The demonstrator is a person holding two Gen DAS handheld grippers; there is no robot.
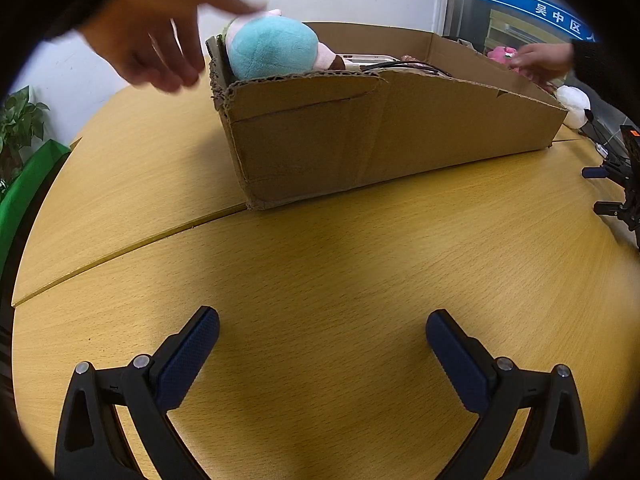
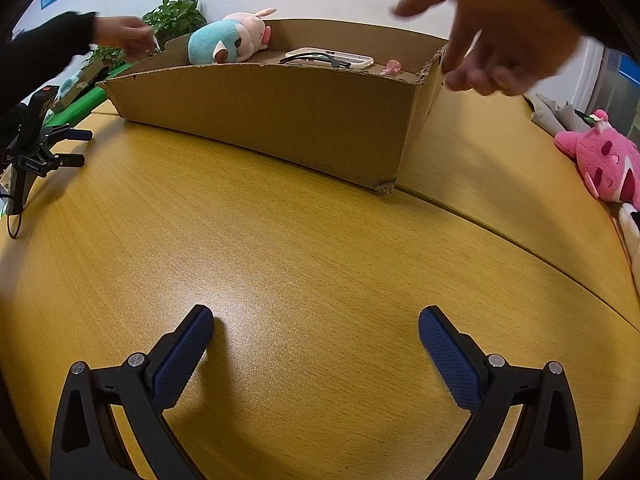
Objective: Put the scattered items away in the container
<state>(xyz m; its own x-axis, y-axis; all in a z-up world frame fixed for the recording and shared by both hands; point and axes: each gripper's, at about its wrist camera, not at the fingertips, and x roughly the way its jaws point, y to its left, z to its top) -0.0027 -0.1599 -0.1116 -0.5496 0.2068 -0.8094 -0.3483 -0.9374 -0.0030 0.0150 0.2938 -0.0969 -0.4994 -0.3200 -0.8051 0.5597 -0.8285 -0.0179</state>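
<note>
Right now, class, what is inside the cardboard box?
In the cardboard box: a blue-and-pink plush toy, a white tray-like item with a dark cable, a small pink object. The wall hides the bottom.

Bench (image 2: 280, 240): wood-grain laminate, smooth, faint sheen. Box (image 2: 280, 112): matt brown corrugated cardboard, ragged torn edges. Plush toy (image 1: 272, 46): soft fuzzy cloth; tongs' pads (image 2: 180, 360): knurled blue rubbery facing on black plastic.

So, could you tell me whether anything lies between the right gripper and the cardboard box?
Nothing visible does: only bare tabletop lies between the open right gripper and the cardboard box. A bare hand hovers over the box's right corner, above that path.
</note>
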